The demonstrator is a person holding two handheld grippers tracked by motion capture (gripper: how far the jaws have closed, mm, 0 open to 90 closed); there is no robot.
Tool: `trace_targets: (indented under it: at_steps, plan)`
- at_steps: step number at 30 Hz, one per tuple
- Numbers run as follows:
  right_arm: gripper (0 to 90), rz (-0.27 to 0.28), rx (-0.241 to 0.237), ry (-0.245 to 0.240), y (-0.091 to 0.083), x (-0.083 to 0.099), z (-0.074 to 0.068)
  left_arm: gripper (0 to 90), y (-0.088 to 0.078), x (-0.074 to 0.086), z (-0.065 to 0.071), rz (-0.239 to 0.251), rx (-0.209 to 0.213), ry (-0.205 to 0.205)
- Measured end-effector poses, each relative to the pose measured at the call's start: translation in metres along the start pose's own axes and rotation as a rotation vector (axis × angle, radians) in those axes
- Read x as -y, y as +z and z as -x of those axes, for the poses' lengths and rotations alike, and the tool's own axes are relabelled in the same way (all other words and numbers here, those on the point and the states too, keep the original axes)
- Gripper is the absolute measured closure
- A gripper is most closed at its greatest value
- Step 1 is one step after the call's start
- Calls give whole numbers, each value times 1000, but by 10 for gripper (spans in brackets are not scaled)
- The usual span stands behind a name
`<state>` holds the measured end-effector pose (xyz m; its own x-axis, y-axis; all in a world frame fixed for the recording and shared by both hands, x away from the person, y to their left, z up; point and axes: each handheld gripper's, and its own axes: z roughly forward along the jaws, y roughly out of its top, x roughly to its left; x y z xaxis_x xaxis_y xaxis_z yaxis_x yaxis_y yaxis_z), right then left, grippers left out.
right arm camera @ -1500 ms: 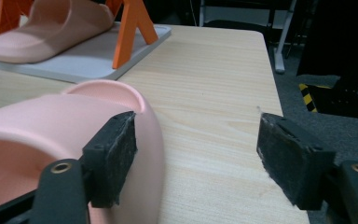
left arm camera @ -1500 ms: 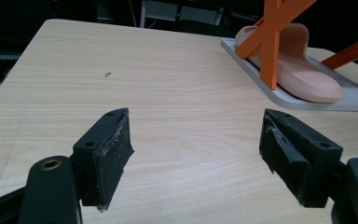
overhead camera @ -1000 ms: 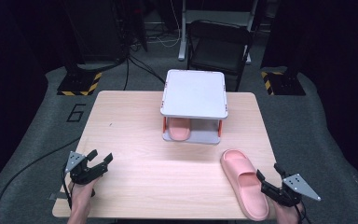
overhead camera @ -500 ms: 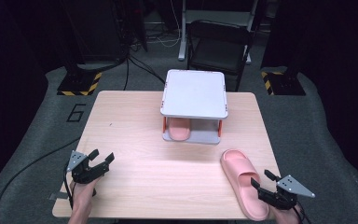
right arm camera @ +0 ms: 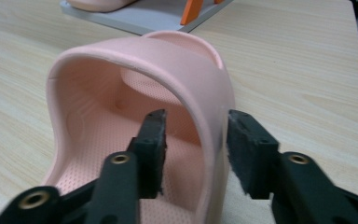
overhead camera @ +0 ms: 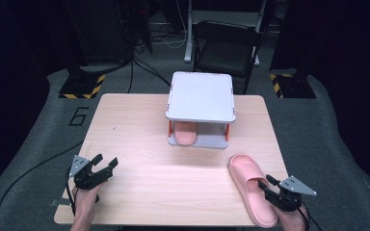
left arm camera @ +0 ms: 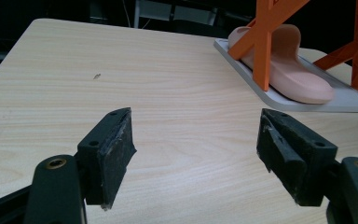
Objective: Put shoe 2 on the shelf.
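Tabletop rack — slipper inside

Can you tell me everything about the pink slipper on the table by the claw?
The pink slipper is a soft-looking, foam-like slide with a wide strap arching over its front and a dotted footbed. It lies flat, sole down, near the table's front right corner, pointing slantwise. The right claw has just been closing on it: one jaw is inside, under the strap, the other outside, with the strap's side wall between them. Whether the pads already press on it I can't tell.
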<state>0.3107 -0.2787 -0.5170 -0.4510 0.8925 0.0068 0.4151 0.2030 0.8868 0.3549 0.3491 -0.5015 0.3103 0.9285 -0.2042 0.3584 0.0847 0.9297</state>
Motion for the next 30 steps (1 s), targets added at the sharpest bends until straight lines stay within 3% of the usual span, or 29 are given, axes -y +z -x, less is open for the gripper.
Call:
trace_targets:
  at_steps: [5,14,16,24,30]
  plan:
    - [743,-7,34,-1,0,-1,2,279,1,1,1,-7,3,9]
    - [822,-28,84,-36,1,-3,-3,279,1,1,1,2,-4,4]
    - [827,-28,69,-49,2,-5,-5,279,1,1,1,10,-3,-1]
    - [827,-4,59,-32,2,-24,-23,280,-2,-1,-3,8,-4,-13]
    - [819,-1,54,-73,31,-46,-51,283,-4,-2,-4,20,-13,-21]
